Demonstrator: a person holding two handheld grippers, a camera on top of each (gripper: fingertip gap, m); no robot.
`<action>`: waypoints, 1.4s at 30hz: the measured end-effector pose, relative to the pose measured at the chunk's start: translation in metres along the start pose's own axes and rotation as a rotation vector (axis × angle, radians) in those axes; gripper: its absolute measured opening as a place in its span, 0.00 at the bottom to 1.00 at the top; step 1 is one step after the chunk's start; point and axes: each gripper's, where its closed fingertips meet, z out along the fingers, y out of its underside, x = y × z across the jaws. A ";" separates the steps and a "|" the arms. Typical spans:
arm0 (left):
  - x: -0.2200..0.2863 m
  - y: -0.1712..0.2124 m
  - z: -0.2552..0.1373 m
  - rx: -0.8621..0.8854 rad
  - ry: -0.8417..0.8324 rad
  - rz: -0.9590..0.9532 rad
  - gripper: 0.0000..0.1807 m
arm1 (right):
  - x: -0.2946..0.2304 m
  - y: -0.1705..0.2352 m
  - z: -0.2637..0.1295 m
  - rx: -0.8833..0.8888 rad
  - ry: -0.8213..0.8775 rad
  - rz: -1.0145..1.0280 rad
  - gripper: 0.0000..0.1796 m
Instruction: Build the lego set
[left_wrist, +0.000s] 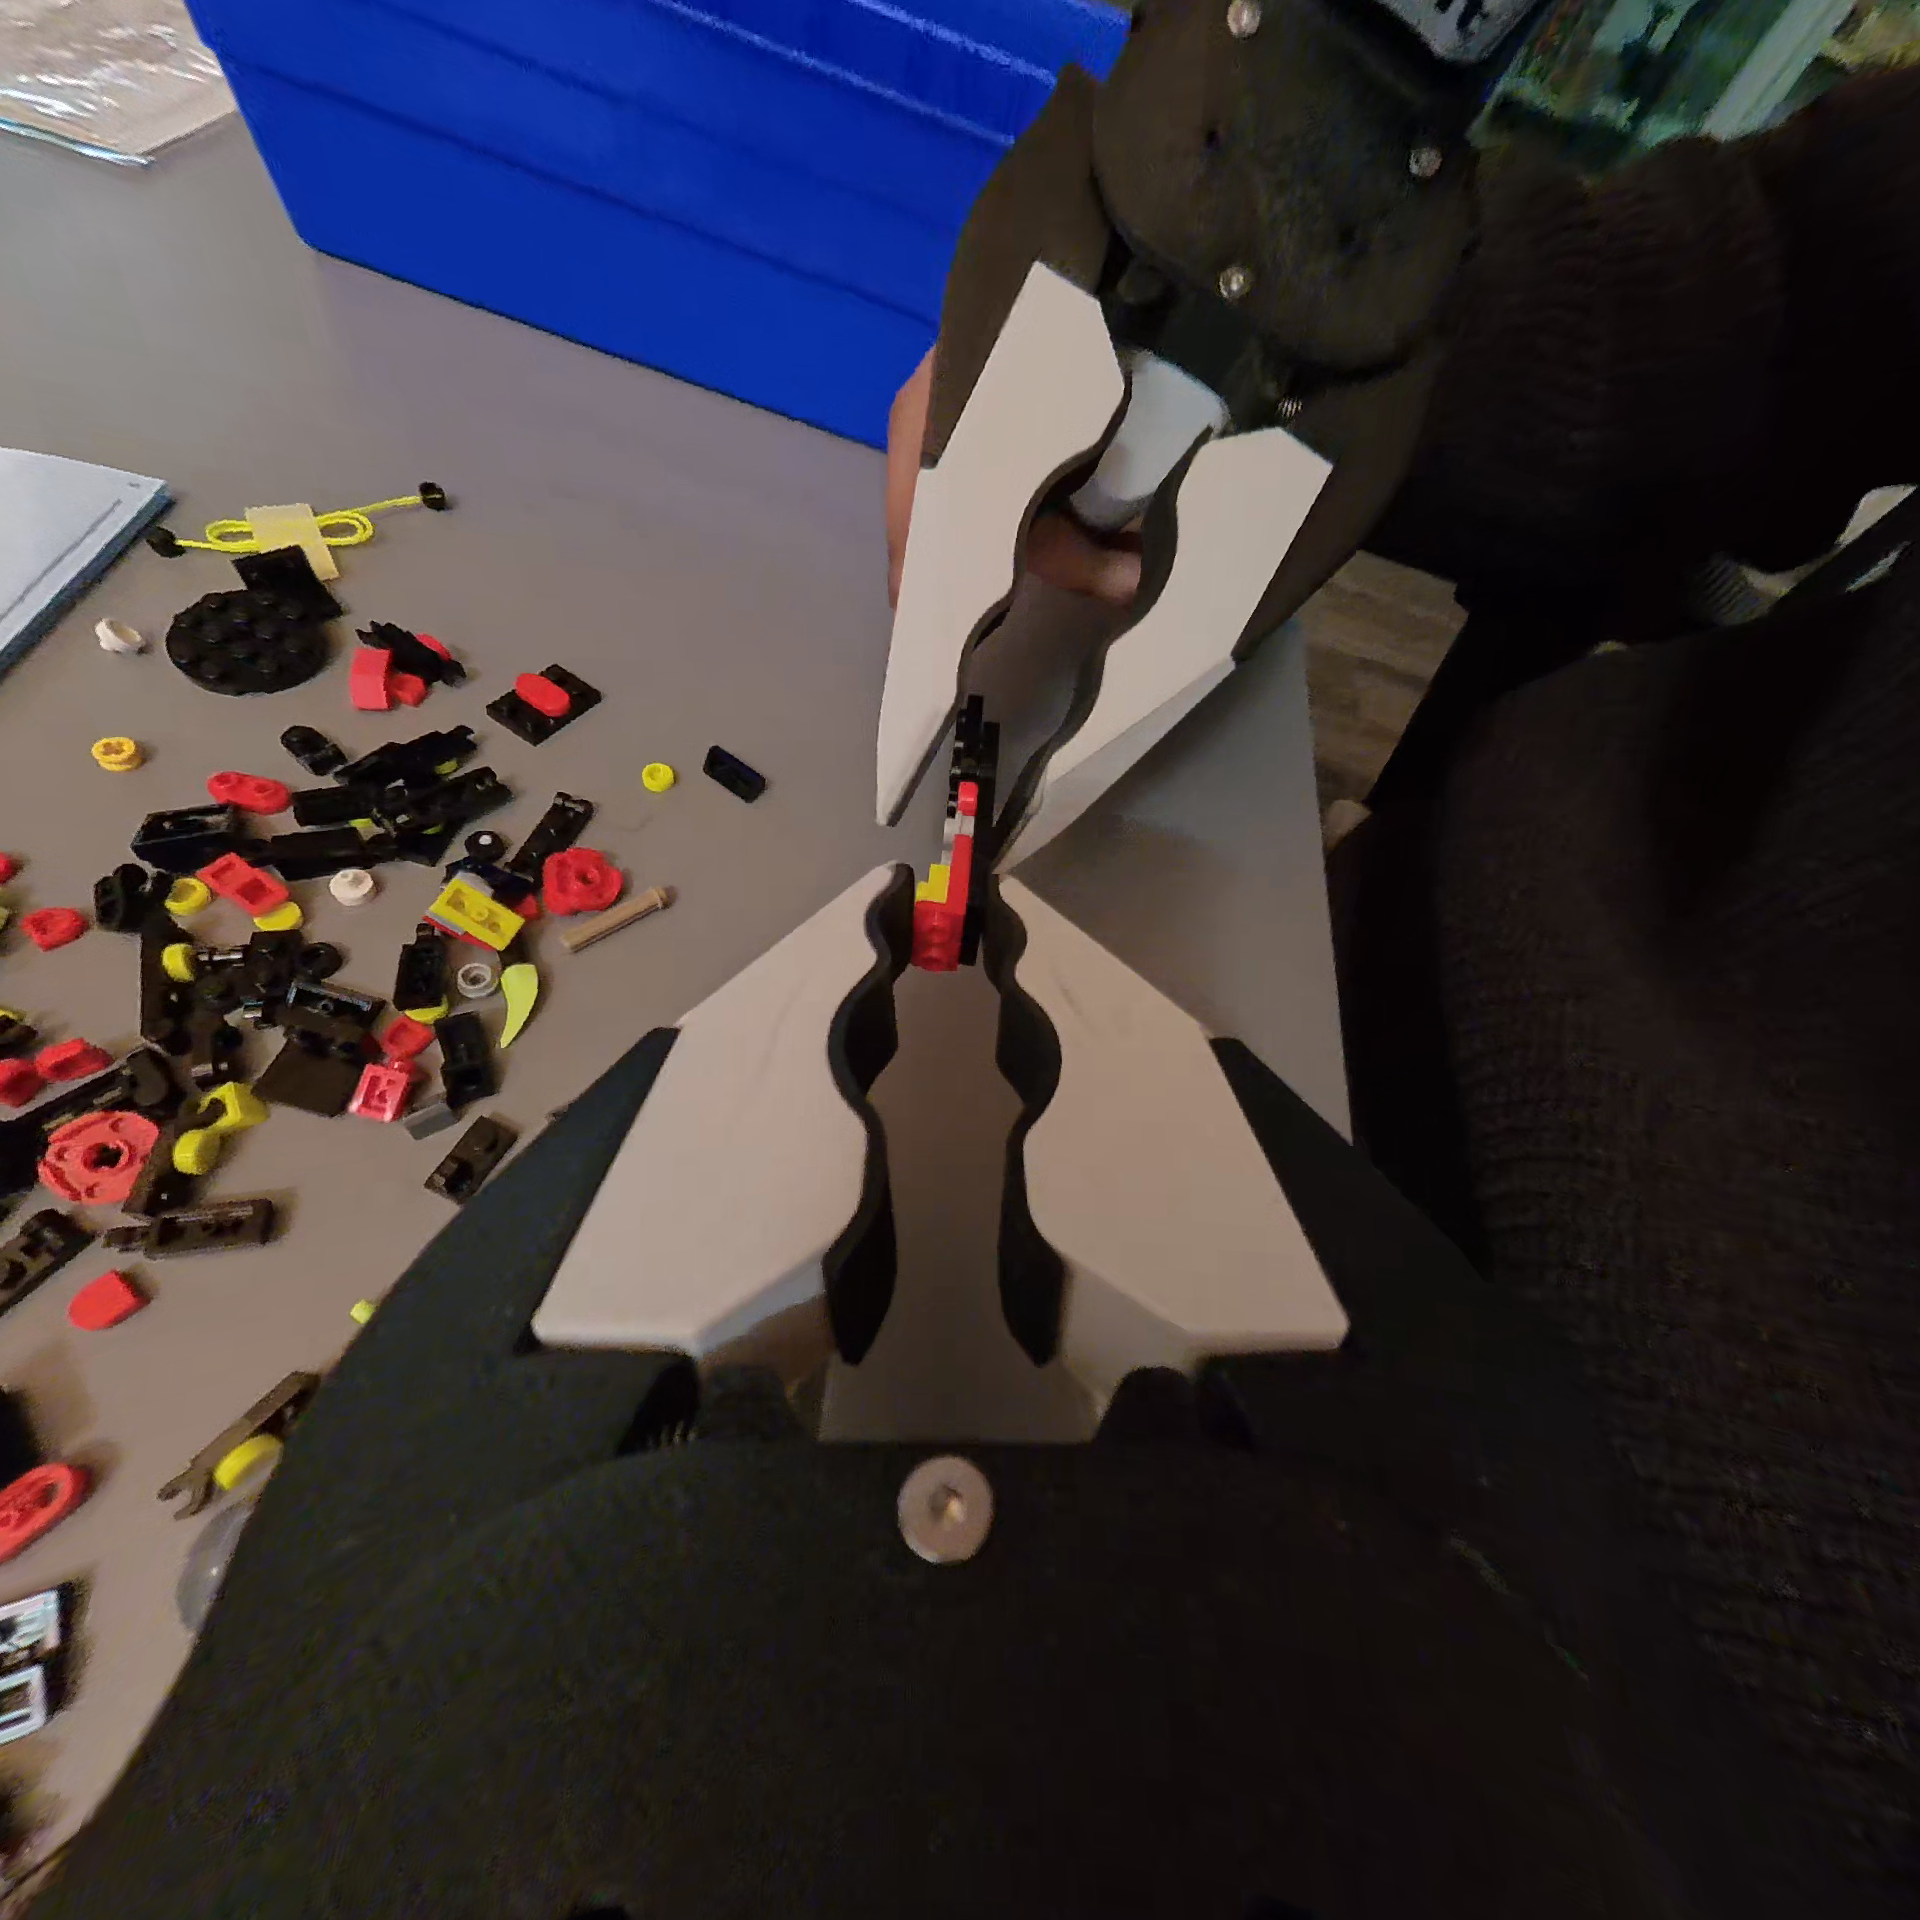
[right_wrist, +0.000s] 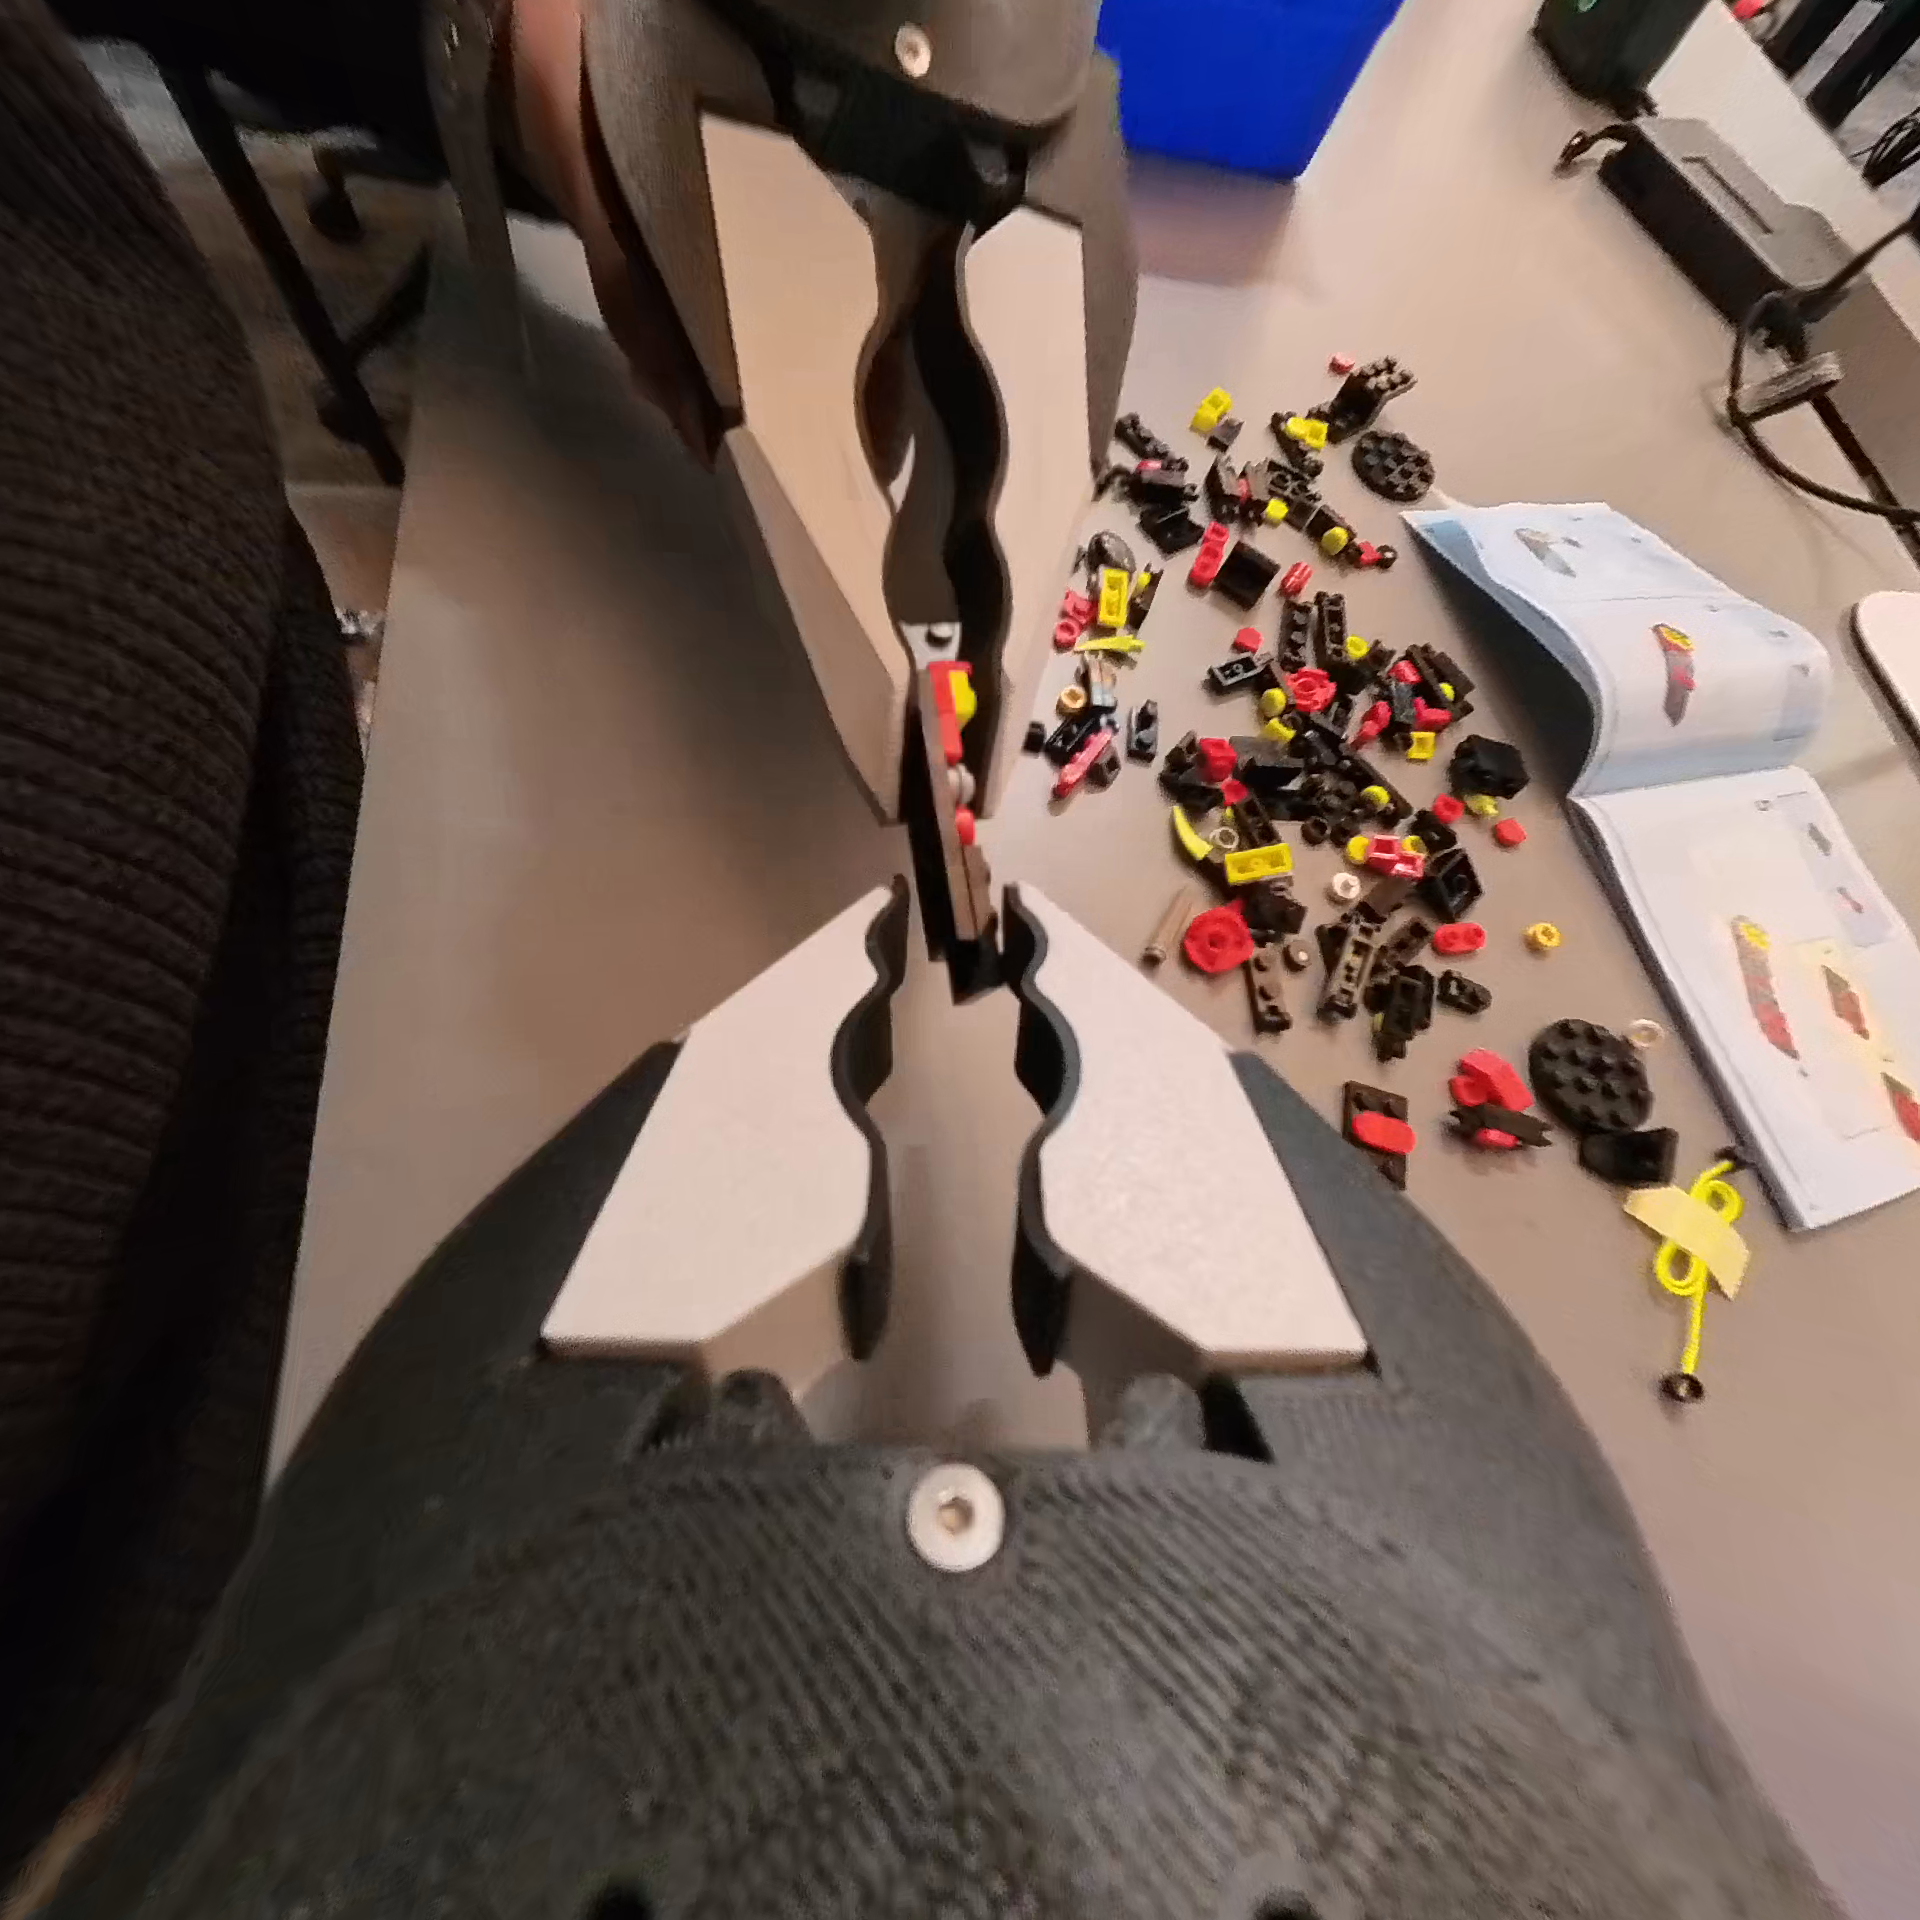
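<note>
A small lego assembly (left_wrist: 948, 914) of red, yellow and black pieces hangs in the air above the grey table's (left_wrist: 623, 499) edge, held from both ends. My left gripper (left_wrist: 943, 885) is shut on its red and yellow end. My right gripper (left_wrist: 961, 821) comes from above in this view and is shut on its black end. In the right wrist view my right gripper (right_wrist: 954, 902) pinches the black plate end of the assembly (right_wrist: 951, 873), and my left gripper (right_wrist: 940, 805) holds the red and yellow end opposite. The two grippers' tips nearly touch.
A pile of loose black, red and yellow pieces (left_wrist: 312, 935) (right_wrist: 1320, 748) lies on the table. An open instruction booklet (right_wrist: 1662, 675), a yellow string (right_wrist: 1694, 1247) and a blue bin (left_wrist: 623, 156) lie around it. A dark knitted sleeve (left_wrist: 1662, 935) fills one side. Left and right tips are no more than a few centimetres apart.
</note>
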 end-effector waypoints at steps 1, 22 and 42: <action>0.000 0.002 0.001 -0.016 -0.012 0.025 0.06 | -0.001 0.003 0.001 -0.023 0.005 -0.027 0.08; 0.003 0.017 0.009 -0.132 -0.103 0.211 0.07 | -0.005 0.020 0.010 -0.188 0.076 -0.326 0.04; 0.006 0.020 0.012 -0.144 -0.089 0.204 0.06 | -0.007 0.024 0.013 -0.201 0.097 -0.345 0.07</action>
